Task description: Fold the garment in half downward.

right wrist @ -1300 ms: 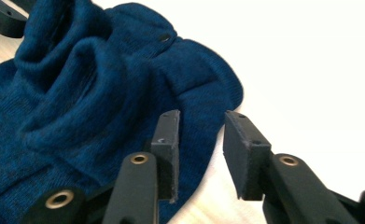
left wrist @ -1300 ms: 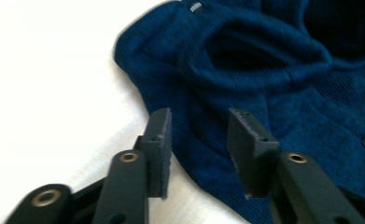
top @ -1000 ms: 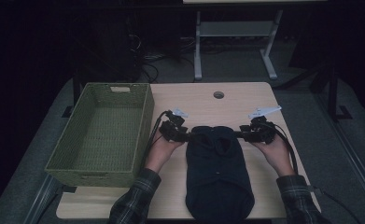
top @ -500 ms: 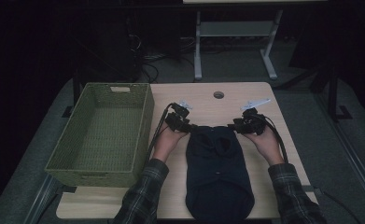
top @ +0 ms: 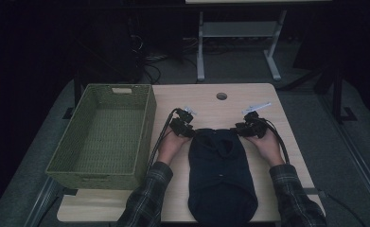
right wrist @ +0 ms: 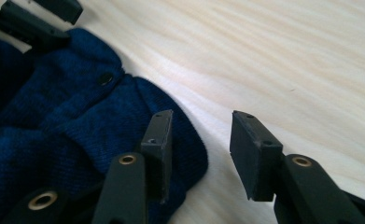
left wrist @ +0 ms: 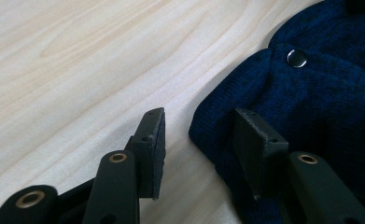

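Note:
A dark navy knitted garment (top: 222, 182) lies flat on the light wooden table (top: 206, 101), running from mid-table to the near edge. My left gripper (top: 182, 125) sits at the garment's far left corner and my right gripper (top: 250, 126) at its far right corner. In the left gripper view the gripper (left wrist: 199, 116) is open, and the garment (left wrist: 320, 107) corner, with a metal snap (left wrist: 297, 58), lies between its jaws, clear of one pad. In the right gripper view the gripper (right wrist: 202, 116) is likewise open astride the garment (right wrist: 54, 130) corner.
A green woven basket (top: 97, 180) stands empty on the table's left side, close to my left forearm. A round cable hole (top: 222, 96) sits near the far edge. A metal stand (top: 201, 52) and cables are on the floor beyond.
Both grippers have sunk to the table at the garment's far corners, and the right one has come inward to the left. The garment's far edge now lies narrower and flat.

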The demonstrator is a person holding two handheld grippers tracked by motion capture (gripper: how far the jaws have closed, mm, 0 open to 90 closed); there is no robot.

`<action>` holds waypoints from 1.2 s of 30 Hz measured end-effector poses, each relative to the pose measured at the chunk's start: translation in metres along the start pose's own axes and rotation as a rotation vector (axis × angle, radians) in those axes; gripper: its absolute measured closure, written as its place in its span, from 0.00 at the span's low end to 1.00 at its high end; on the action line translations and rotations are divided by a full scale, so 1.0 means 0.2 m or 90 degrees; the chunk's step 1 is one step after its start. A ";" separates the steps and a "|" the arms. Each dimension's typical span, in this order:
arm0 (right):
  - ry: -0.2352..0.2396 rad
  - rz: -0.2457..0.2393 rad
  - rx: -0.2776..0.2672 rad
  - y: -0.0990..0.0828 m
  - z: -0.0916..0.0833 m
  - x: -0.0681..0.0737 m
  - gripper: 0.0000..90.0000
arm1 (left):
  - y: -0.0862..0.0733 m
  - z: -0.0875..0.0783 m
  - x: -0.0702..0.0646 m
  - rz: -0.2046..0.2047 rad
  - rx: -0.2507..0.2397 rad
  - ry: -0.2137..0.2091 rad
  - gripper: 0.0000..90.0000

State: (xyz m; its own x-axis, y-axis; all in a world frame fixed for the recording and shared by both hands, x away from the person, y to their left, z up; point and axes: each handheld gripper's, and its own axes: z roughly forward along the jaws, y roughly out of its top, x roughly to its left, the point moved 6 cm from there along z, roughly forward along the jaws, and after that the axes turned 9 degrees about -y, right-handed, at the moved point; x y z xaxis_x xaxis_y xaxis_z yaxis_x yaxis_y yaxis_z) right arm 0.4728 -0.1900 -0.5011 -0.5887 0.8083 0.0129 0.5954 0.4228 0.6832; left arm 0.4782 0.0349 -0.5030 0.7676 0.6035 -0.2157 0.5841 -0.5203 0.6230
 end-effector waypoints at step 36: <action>0.006 -0.004 0.021 0.01 -0.03 0.06 0.93 | 0.01 -0.07 -0.03 -0.025 -0.050 -0.059 0.92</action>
State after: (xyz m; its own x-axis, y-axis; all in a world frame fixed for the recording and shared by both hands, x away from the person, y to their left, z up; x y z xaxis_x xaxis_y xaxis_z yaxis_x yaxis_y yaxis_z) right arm 0.4628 -0.1819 -0.4946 -0.5974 0.8018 0.0147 0.6087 0.4414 0.6593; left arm 0.4708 0.0378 -0.4897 0.7679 0.5623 -0.3067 0.5942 -0.4466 0.6690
